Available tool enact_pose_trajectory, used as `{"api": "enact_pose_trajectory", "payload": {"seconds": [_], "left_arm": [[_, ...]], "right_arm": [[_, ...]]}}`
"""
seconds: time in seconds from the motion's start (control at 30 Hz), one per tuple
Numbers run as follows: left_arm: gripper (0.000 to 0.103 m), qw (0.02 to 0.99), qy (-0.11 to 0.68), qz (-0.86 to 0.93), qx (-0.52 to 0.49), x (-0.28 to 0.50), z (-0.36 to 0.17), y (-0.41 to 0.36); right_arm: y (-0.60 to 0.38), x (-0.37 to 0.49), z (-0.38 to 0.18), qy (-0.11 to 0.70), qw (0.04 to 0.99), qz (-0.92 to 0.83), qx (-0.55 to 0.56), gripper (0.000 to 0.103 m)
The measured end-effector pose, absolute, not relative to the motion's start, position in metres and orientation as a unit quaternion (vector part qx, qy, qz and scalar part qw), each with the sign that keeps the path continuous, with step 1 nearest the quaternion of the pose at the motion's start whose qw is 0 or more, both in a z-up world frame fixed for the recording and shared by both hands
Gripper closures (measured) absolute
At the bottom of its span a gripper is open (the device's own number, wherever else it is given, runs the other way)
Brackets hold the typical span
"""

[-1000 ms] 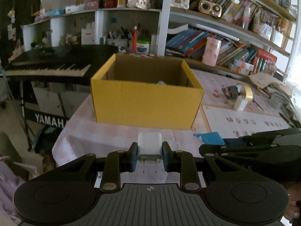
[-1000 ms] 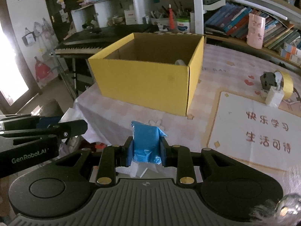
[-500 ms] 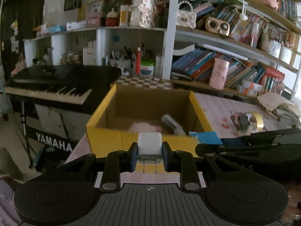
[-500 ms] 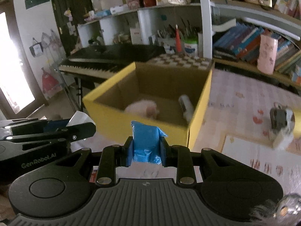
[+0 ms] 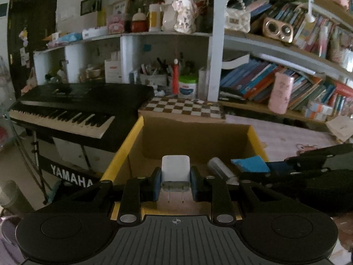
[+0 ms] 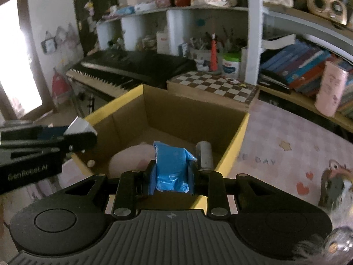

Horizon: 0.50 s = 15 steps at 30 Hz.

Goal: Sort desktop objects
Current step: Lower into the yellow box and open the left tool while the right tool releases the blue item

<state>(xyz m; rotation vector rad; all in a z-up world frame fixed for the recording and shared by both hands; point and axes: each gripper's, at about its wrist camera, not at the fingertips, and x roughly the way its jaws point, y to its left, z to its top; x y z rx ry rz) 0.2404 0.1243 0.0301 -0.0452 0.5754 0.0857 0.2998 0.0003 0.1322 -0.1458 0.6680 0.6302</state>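
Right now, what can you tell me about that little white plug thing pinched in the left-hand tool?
The white plug is a small charger block of smooth, glossy plastic with rounded corners. Two thin metal prongs stick out of its grey end, pointing back toward the camera. The left gripper is shut on it, its blue pads pressing both sides. It hangs in the air over the open yellow cardboard box, touching nothing else.

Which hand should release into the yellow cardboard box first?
Probably the right. The right gripper is shut on the blue plastic packet well over the yellow cardboard box; the left gripper, shut on the white plug adapter, is nearer the near wall.
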Motion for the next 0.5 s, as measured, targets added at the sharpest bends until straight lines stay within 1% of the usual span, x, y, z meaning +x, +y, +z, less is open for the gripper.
{"api": "enact_pose_trajectory", "payload": {"seconds": [0.13, 0.37, 0.5], "left_arm": [[0.078, 0.951, 0.308, 0.032, 0.000, 0.277, 0.026, 0.130], [0.078, 0.922, 0.383, -0.004, 0.055, 0.346, 0.014, 0.136], [0.078, 0.901, 0.429, -0.013, 0.063, 0.375, 0.000, 0.136]], "right_arm": [[0.016, 0.328, 0.126, 0.325, 0.877, 0.334, -0.118, 0.078], [0.055, 0.376, 0.114, 0.322, 0.830, 0.383, -0.247, 0.078], [0.074, 0.394, 0.103, 0.328, 0.801, 0.396, -0.307, 0.078]]}}
